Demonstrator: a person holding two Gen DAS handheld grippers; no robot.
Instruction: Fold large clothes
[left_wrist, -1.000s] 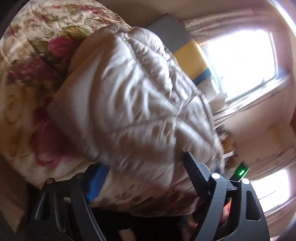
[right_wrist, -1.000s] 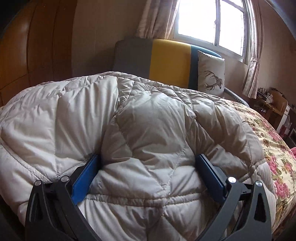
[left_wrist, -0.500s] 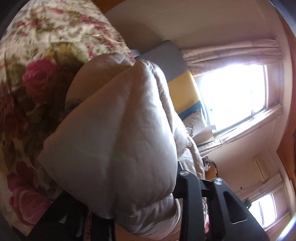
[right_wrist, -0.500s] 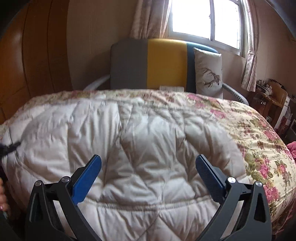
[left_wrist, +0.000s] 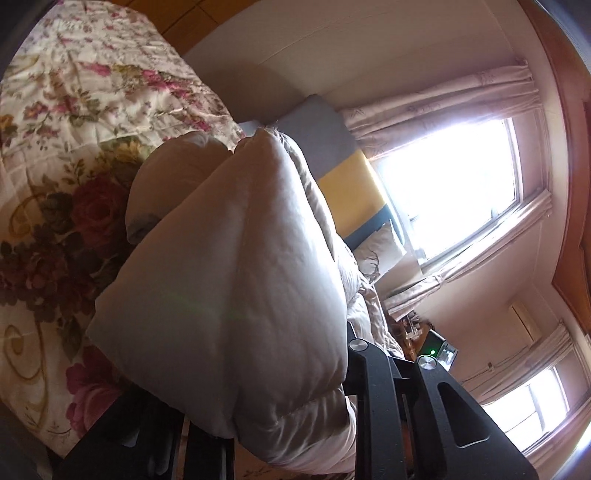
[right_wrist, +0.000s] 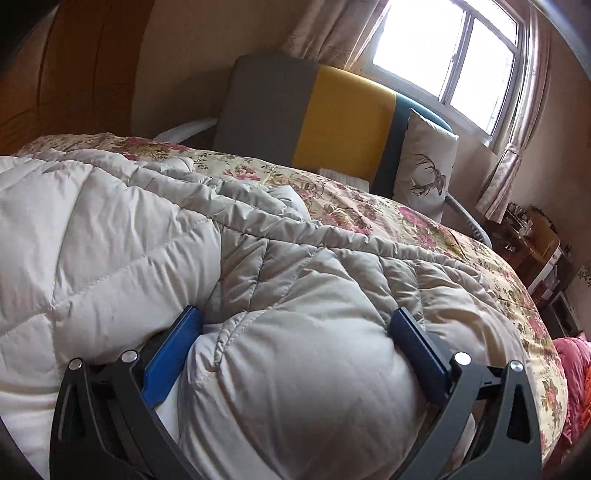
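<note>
Nearest us, our left gripper (left_wrist: 280, 417) has just been closing and is clamped on a thick fold of the pale quilted coat (right_wrist: 155, 236). Our right gripper (right_wrist: 295, 332) stands with its blue pads (right_wrist: 166, 362) wide apart, a puffed bulge of the coat between them. The coat lies spread over the floral bedspread (right_wrist: 424, 229). Beyond stand a grey-and-yellow chair (right_wrist: 332, 122) and the window (right_wrist: 454, 55)
</note>
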